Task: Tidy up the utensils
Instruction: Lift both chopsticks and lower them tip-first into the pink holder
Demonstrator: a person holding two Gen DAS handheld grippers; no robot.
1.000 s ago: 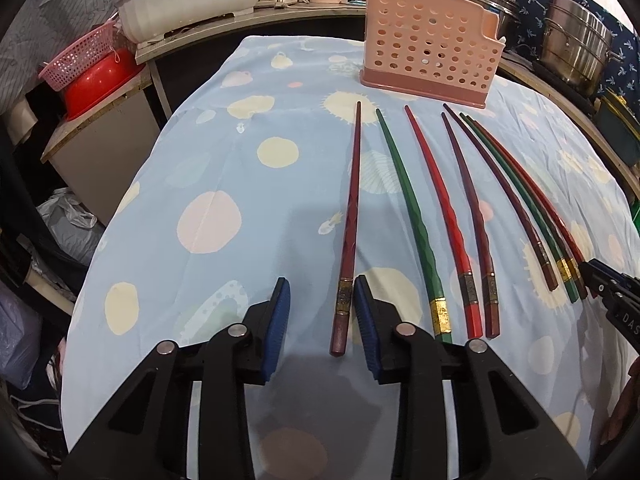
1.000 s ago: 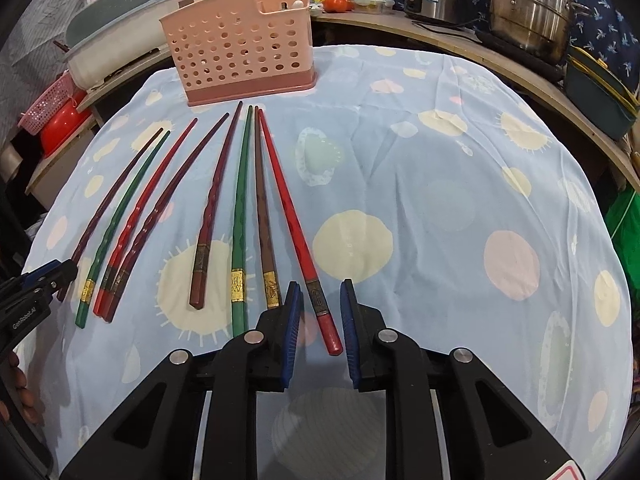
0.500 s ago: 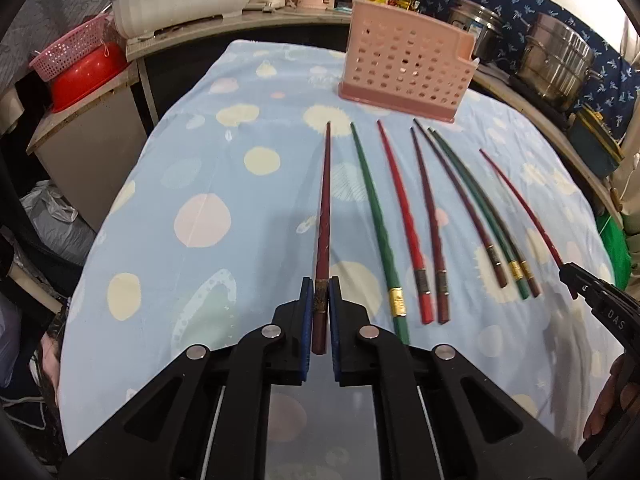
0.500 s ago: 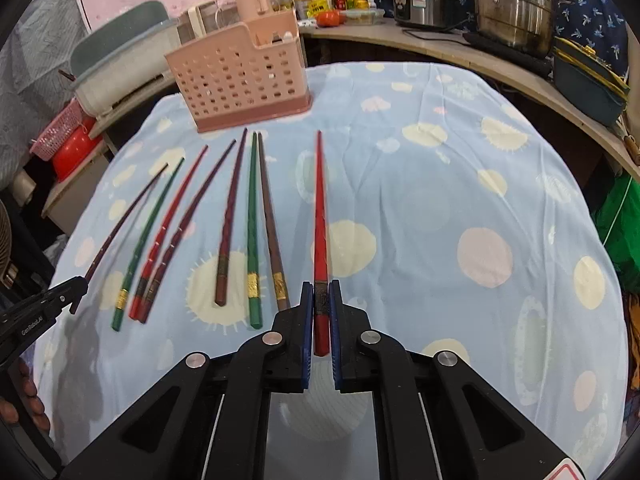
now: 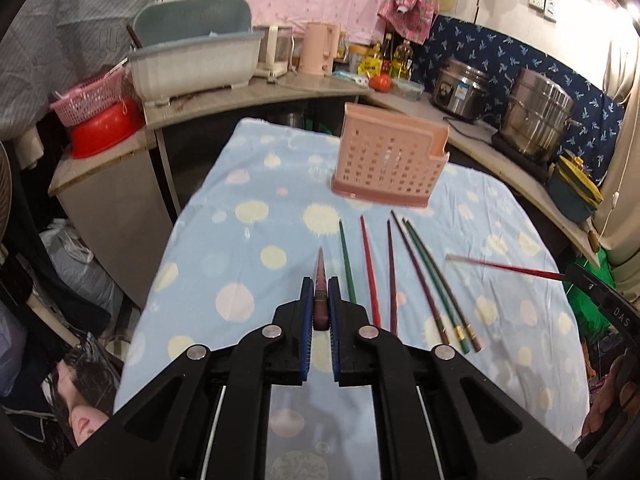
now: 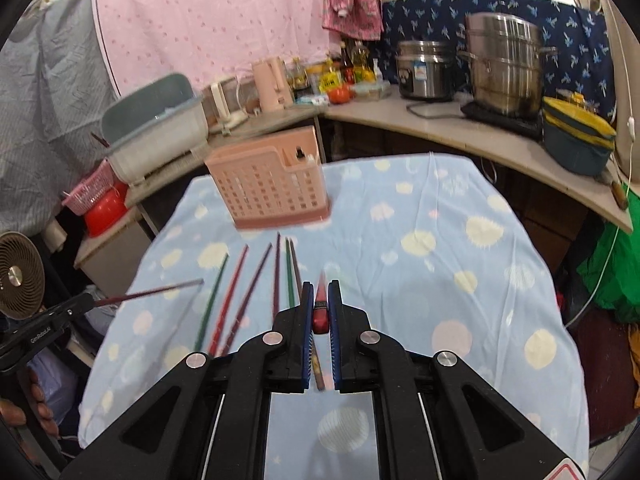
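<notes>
My left gripper (image 5: 320,300) is shut on a dark maroon chopstick (image 5: 320,276), held up off the table and pointing forward. My right gripper (image 6: 319,304) is shut on a red chopstick (image 6: 320,300), also lifted; it shows in the left wrist view (image 5: 500,266) at the right. The maroon chopstick shows in the right wrist view (image 6: 160,291) at the left. Several chopsticks, green (image 5: 346,260), red (image 5: 370,268) and brown (image 5: 420,276), lie side by side on the blue spotted tablecloth (image 5: 248,248). A pink perforated utensil holder (image 5: 388,156) stands beyond them.
A counter wraps the table's far side with a grey dish tub (image 5: 192,64), a pink kettle (image 5: 318,54), bottles, a rice cooker (image 5: 460,88) and a steel pot (image 5: 534,116). A red basin (image 5: 106,132) sits left. A small fan (image 6: 18,276) stands at the left.
Both grippers closed on a chopstick each, then lifted them off the cloth and tilted up, so the holder and counter now sit lower in view.
</notes>
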